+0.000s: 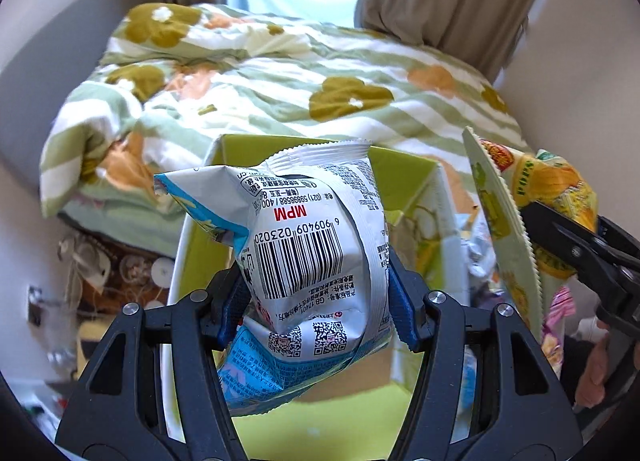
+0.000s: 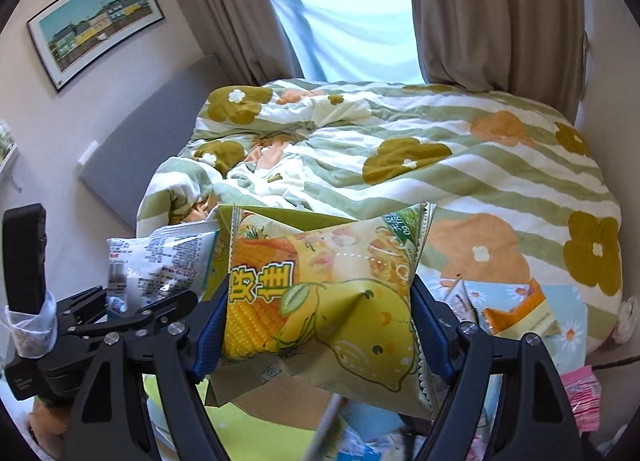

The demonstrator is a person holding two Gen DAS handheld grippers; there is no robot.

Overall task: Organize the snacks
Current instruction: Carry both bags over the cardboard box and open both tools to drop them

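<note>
Green-striped flowered quilt on the bed (image 2: pixel 460 165), beige curtains (image 2: pixel 492 21) behind it; before it my left tongs (image 1: pixel 316 293) clamp a silver-blue foil snack bag (image 1: pixel 316 245), my right tongs (image 2: pixel 318 325) a yellow corn-print packet (image 2: pixel 320 293).

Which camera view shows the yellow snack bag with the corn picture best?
The right wrist view: the yellow snack bag faces the camera there, clamped between the right gripper pads, with its corn print readable. The left wrist view shows that bag only edge-on at the right side, partly hidden.

Lying open and roomy ahead: the bed (image 2: pixel 460 165); crowding the near edge: a box (image 1: pixel 404 177) and loose packets (image 2: pixel 516 315).
</note>
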